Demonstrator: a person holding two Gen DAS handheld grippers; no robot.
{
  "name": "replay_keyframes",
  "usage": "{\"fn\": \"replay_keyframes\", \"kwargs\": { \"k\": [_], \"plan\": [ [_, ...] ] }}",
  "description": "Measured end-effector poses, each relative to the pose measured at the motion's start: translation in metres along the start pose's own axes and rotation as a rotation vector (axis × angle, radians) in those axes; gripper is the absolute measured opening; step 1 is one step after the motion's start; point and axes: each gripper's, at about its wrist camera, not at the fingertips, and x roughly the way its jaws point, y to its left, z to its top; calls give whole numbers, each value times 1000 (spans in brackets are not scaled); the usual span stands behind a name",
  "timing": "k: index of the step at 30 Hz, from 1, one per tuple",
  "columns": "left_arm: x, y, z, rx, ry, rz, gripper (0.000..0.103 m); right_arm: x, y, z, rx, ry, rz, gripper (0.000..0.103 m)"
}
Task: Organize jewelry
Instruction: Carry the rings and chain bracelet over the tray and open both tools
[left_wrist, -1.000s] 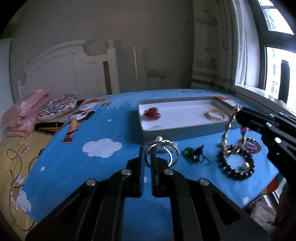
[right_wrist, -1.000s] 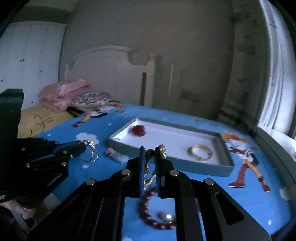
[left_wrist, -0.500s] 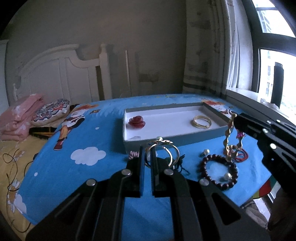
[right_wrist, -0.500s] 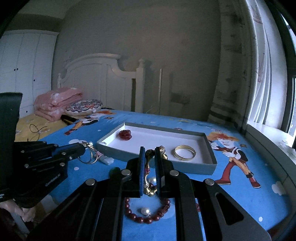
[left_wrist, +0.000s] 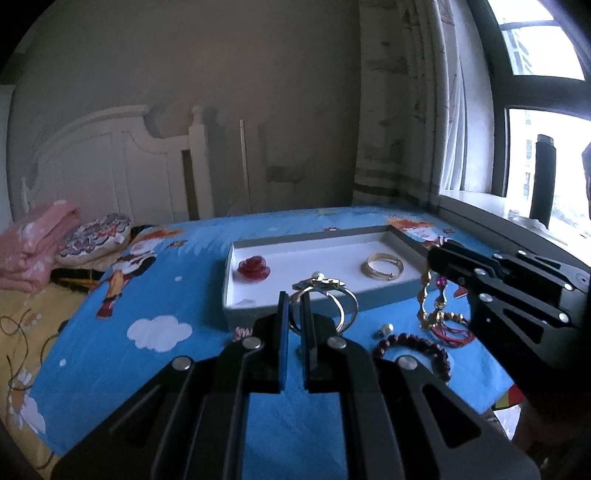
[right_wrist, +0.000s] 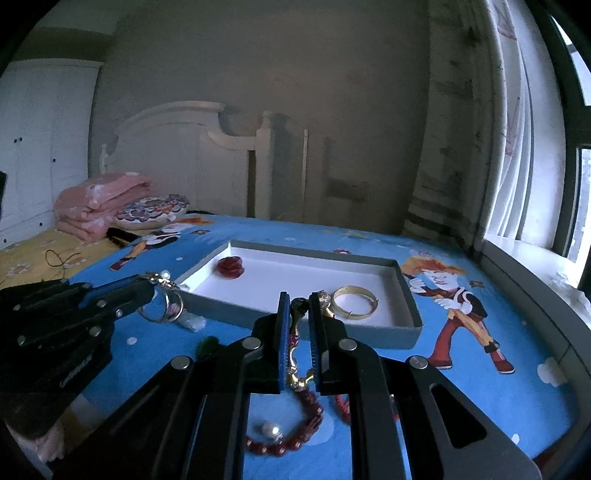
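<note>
Hoop bracelet (left_wrist: 325, 301) nearer tray (left_wrist: 325, 314), chain (right_wrist: 295, 343) still lifted

Left hand-held gripper (left_wrist: 294, 308) level, jaws pinched tight on load. Right hand-held gripper (right_wrist: 299, 314) alongside, raised, jaws likewise clamped.

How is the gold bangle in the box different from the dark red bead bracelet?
The gold bangle is a smooth metal band; the bead bracelet is a string of dark red beads. The bangle lies inside the white tray; the bracelet lies on the blue sheet outside it. Both are loops lying flat, and no gripper holds either.
</note>
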Motion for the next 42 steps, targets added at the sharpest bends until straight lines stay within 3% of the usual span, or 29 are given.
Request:
{"fn": "replay_keyframes", "kwargs": {
  "k": [11,24,33,42],
  "plan": [
    [39,-2,40,-33,8,-8,6,32,-22,25,-8,1,-34,11],
    [81,8,68,-96,40,35,6,65,-29,45,-42,3,-55,11],
    [138,14,88,-123,104,75,6,122,-45,76,-43,74,-53,12],
    [185,19,84,-108,167,144,10,175,-53,73,-21,192,-62,12]
  ]
}}
